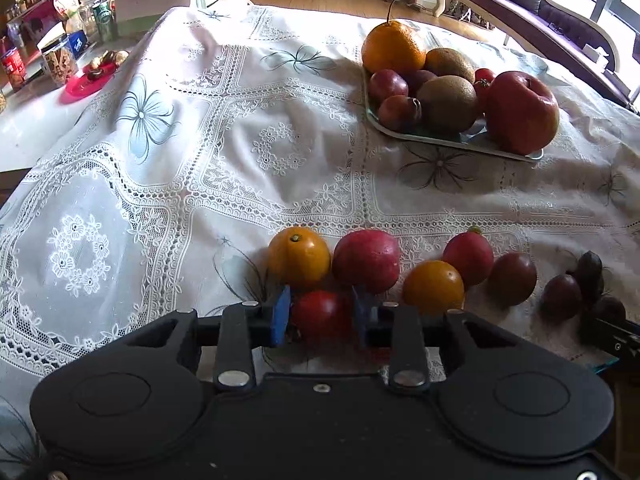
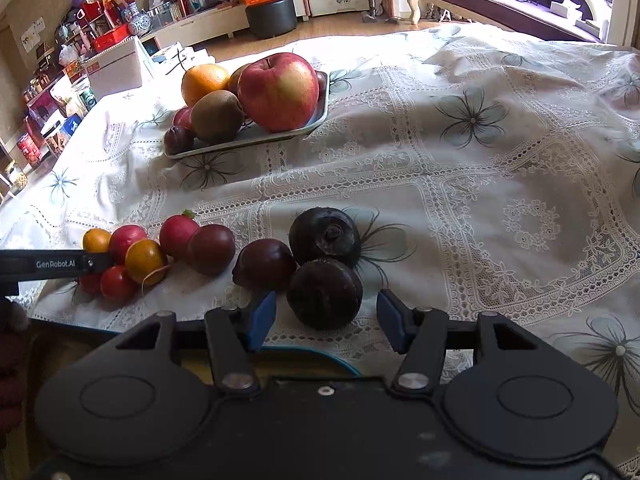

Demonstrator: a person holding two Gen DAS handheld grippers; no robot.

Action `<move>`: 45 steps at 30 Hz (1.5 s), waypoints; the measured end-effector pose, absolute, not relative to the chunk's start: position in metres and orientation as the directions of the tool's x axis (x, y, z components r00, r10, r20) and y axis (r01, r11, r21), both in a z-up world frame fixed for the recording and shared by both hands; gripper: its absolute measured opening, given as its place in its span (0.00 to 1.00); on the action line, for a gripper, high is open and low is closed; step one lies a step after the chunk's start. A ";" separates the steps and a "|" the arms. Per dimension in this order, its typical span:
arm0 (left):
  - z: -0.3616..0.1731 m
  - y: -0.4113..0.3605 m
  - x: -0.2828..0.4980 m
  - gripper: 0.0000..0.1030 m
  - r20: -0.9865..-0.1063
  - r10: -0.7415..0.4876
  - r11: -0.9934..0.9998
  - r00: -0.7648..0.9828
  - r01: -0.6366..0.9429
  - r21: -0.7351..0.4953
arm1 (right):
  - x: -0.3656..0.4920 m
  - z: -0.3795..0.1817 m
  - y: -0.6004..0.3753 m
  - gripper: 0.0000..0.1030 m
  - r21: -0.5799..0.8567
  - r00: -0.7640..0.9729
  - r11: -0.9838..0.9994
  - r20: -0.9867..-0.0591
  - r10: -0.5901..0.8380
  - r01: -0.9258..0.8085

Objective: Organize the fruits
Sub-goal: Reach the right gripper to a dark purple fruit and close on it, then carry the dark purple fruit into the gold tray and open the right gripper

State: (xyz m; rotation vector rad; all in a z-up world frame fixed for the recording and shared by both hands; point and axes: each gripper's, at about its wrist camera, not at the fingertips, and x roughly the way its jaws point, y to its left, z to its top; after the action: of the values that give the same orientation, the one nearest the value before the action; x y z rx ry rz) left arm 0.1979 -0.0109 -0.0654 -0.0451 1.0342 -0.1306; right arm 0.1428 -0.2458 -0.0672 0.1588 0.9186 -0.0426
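In the left wrist view my left gripper has its blue pads either side of a small red tomato on the lace cloth, touching or nearly touching it. Beyond it lie an orange fruit, a red fruit, a second orange fruit and dark plums. In the right wrist view my right gripper is open around a dark round fruit, pads clear of it. A tray holds an apple, kiwi and orange.
The table's front edge runs just under both grippers. A second dark fruit and a plum crowd the right gripper. The left gripper's arm reaches in from the left. Jars and boxes stand on a side counter.
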 end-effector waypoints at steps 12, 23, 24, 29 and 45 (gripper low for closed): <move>-0.017 -0.009 0.173 0.39 -0.795 -0.183 0.983 0.578 0.104 -0.151 | 0.136 -0.060 -0.254 0.22 0.171 0.646 0.979 -0.760 0.062 0.108; 0.010 -0.007 0.108 0.27 -0.776 -0.184 0.983 0.603 0.129 -0.132 | 0.118 -0.040 -0.270 0.22 0.282 0.711 0.950 -0.695 0.104 0.137; 0.010 -0.006 0.103 0.23 -0.776 -0.179 0.984 0.605 0.129 -0.126 | 0.113 -0.036 -0.271 0.22 0.292 0.720 0.946 -0.686 0.107 0.137; 0.003 -0.003 0.081 0.22 -0.779 -0.165 0.986 0.605 0.121 -0.115 | 0.085 -0.016 -0.262 0.21 0.289 0.742 0.951 -0.661 0.111 0.115; -0.013 0.006 0.048 0.22 -0.811 -0.146 0.989 0.567 0.089 -0.116 | 0.027 -0.014 -0.216 0.21 0.248 0.656 0.969 -0.730 0.192 -0.008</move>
State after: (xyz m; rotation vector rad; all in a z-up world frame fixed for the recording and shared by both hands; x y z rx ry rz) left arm 0.0476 0.0060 -0.0132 -0.0646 0.9586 -0.1382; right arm 0.0272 -0.2158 -0.0139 0.2315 0.8501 0.1142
